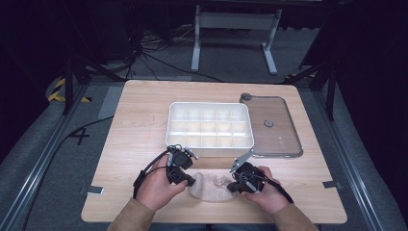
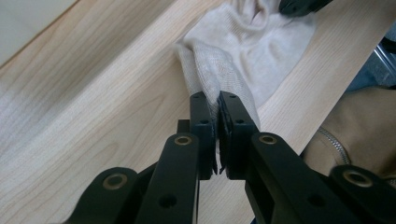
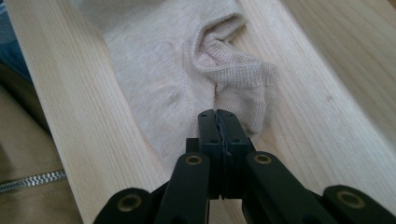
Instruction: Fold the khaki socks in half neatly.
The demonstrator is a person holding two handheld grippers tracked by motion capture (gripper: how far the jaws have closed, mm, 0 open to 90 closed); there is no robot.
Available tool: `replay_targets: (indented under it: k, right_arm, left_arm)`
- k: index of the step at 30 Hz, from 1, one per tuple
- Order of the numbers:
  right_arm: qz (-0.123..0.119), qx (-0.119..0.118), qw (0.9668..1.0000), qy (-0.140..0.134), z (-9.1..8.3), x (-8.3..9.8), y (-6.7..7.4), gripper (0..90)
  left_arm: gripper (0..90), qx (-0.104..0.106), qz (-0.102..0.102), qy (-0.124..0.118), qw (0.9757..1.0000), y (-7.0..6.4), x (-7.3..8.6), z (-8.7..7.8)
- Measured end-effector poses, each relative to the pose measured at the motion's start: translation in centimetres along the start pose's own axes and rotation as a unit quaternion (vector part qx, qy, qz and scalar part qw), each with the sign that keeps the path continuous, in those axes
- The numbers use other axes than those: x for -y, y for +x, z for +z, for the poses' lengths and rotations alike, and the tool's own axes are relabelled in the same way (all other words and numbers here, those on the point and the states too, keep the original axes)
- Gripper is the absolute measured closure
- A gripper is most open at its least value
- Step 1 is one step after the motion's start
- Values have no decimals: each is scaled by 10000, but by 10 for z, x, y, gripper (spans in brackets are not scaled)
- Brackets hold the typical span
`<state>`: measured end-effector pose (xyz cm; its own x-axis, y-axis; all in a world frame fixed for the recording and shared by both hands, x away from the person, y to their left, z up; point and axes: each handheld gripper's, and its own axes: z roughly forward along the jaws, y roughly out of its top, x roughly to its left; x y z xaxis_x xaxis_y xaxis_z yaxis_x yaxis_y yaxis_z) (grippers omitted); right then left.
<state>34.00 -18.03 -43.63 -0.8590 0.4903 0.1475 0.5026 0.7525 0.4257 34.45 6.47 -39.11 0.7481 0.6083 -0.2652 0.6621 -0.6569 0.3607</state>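
A beige knit sock lies crumpled on the wooden table, close to its front edge and between both hands. My left gripper holds the sock's left end. In the left gripper view its jaws are shut on a bunched fold of the sock. My right gripper is at the sock's right end. In the right gripper view it is pressed fully together, and a ribbed ridge of the sock runs up into its tips.
A white tray divided into several compartments stands just beyond the hands at mid table. Its clear lid lies flat to the right of it. The table's front edge runs right behind the sock, with tan sleeves over it.
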Motion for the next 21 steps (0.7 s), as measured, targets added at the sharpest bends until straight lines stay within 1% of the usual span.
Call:
replay_targets:
  k: [2, 3, 4, 6, 8, 10, 11, 12, 14, 16, 17, 18, 21]
  right_arm:
    - [-7, -11, 10000, -49, 1, -1, 1, 900]
    - [35, -4, 10000, -72, 2, -1, 2, 900]
    - [11, -22, 10000, -83, 3, -2, 3, 900]
    - [8, -34, 9999, -107, 3, -2, 5, 900]
    - [1, 5, 9999, -125, 4, -3, 6, 900]
    - [5, 25, 9999, -147, 5, -4, 8, 900]
    - [5, 25, 9999, -147, 5, -4, 8, 900]
    - [-15, 29, 9999, -165, 6, -4, 8, 900]
    - [-11, 48, 9998, -188, 6, -4, 10, 900]
    - [23, 14, 9998, -213, 7, -5, 11, 900]
    - [23, 30, 9997, -233, 8, -5, 12, 900]
    - [21, 24, 9997, -238, 8, -5, 12, 900]
    - [42, -8, 9996, -268, 9, -5, 13, 900]
  left_arm:
    - [852, -4, 23, -18, 10000, -1, -1, -1]
    - [852, -1, 19, 1, 10000, -3, -1, -1]
    - [852, -10, 41, -11, 10000, -3, -2, -2]
    - [852, 0, 67, -87, 9999, -6, -3, -2]
    - [852, 4, 174, -141, 9997, -10, -5, -4]
    - [851, 29, 224, -119, 9997, -15, -7, -4]
    - [851, 29, 224, -119, 9997, -15, -7, -4]
    - [851, 42, 239, -152, 9996, -17, -8, -3]
    - [851, 72, 285, -117, 9995, -21, -10, -1]
    - [851, 69, 364, -117, 9992, -23, -13, 2]
    - [851, 80, 341, -148, 9993, -24, -13, 3]
    - [851, 73, 379, -123, 9992, -24, -15, 4]
    - [850, 82, 403, -120, 9991, -28, -18, 8]
